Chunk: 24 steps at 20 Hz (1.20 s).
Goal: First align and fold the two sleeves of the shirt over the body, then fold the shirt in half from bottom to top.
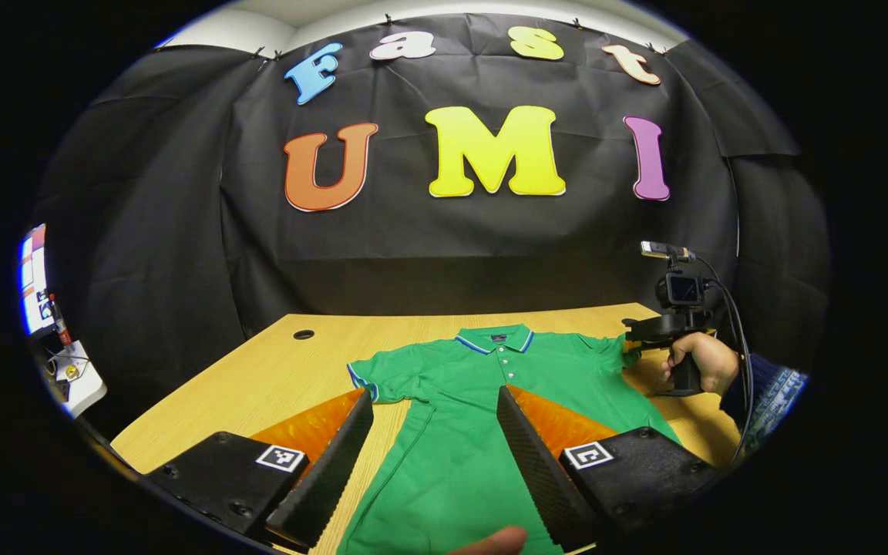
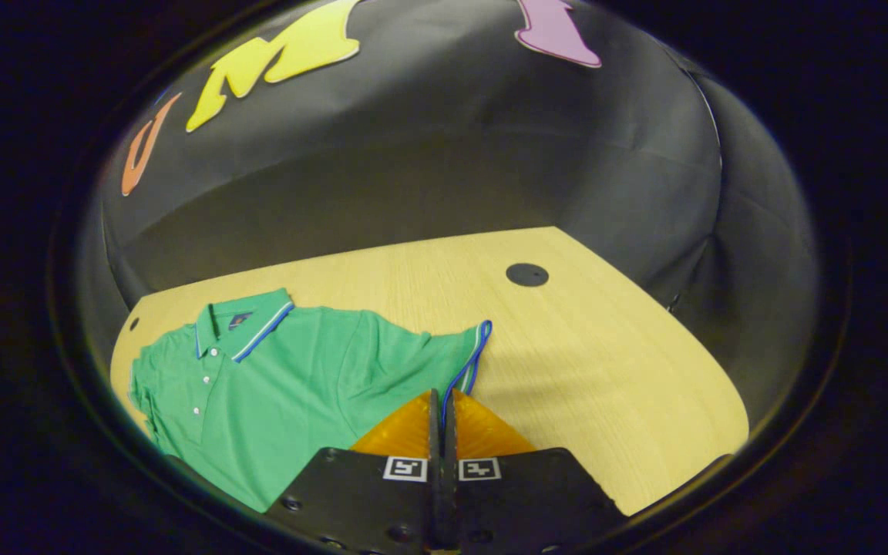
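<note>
Left fingers: wide apart, nothing between them; left gripper (image 1: 435, 432) hangs above the lower body of the shirt (image 1: 459, 416), no contact visible.
Right fingers: pressed together, tips at the blue-trimmed cuff of the right sleeve (image 2: 444, 354); right gripper (image 2: 441, 420); whether cloth is pinched between them, cannot tell.
Right gripper from the left gripper view: (image 1: 633, 333) at the sleeve's edge, held by a hand (image 1: 702, 362) with a patterned cuff; a cable runs from it.
Shirt: green polo, flat on the bench (image 1: 259, 378), collar toward the back wall, both sleeves spread out to the sides, unfolded.
Left sleeve (image 1: 375, 378): lies flat just beyond the left fingers.
Bench: pale wood, a round dark hole near each far corner (image 2: 527, 274).
Near edge: a fingertip (image 1: 498, 541) shows at the bottom of the left gripper view.
</note>
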Available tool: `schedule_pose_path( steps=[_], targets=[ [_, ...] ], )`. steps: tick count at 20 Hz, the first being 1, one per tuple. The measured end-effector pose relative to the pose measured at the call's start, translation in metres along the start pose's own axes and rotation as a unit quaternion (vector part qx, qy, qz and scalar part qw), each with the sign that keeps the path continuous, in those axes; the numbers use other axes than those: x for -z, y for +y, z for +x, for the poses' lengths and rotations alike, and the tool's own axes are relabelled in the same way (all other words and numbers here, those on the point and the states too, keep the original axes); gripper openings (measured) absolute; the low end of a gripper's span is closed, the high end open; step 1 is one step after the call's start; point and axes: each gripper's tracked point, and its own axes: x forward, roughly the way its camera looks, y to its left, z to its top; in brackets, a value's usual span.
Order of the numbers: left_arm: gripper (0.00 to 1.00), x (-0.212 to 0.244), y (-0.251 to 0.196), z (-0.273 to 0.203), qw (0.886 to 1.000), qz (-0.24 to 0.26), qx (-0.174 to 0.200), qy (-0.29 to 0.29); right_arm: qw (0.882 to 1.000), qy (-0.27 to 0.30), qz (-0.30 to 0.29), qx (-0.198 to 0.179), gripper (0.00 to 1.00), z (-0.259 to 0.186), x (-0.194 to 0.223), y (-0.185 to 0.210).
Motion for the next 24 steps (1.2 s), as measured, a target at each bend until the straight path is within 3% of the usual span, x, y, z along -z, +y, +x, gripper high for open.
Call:
schedule_pose_path(
  steps=[6, 8, 9, 10, 11, 13, 18, 19, 24],
  targets=[
    [1.00, 0.002, 0.001, 0.001, 1.000, 0.000, -0.003, 0.004, 0.990, -0.072, -0.122, 0.002, 0.00, -0.026, -0.033, 0.047],
    [1.00, -0.001, 0.001, 0.001, 1.000, 0.002, -0.003, -0.001, 0.979, -0.108, -0.165, -0.053, 0.01, -0.050, -0.042, 0.094],
    [1.00, 0.001, 0.004, 0.002, 1.000, 0.001, -0.007, 0.000, 0.972, -0.131, -0.174, -0.092, 0.06, -0.072, -0.048, 0.124],
    [1.00, 0.002, 0.005, 0.002, 1.000, 0.001, -0.010, 0.001, 0.964, -0.156, -0.177, -0.123, 0.27, -0.091, -0.055, 0.147],
    [1.00, 0.001, 0.005, 0.003, 1.000, 0.001, -0.011, 0.001, 0.960, -0.177, -0.172, -0.134, 0.39, -0.113, -0.064, 0.160],
    [1.00, 0.001, 0.011, 0.006, 1.000, -0.007, -0.023, 0.002, 0.958, -0.208, -0.147, -0.133, 0.97, -0.151, -0.076, 0.165],
    [1.00, 0.006, 0.012, 0.015, 0.999, -0.040, -0.030, 0.010, 0.951, -0.259, -0.115, -0.121, 0.93, -0.229, -0.094, 0.138],
    [1.00, 0.006, 0.010, 0.017, 0.999, -0.039, -0.029, 0.007, 0.952, -0.267, -0.105, -0.111, 0.96, -0.239, -0.093, 0.126],
    [1.00, 0.011, 0.009, 0.024, 0.998, -0.056, -0.036, 0.007, 0.953, -0.277, -0.077, -0.097, 0.95, -0.280, -0.067, 0.073]
  ],
)
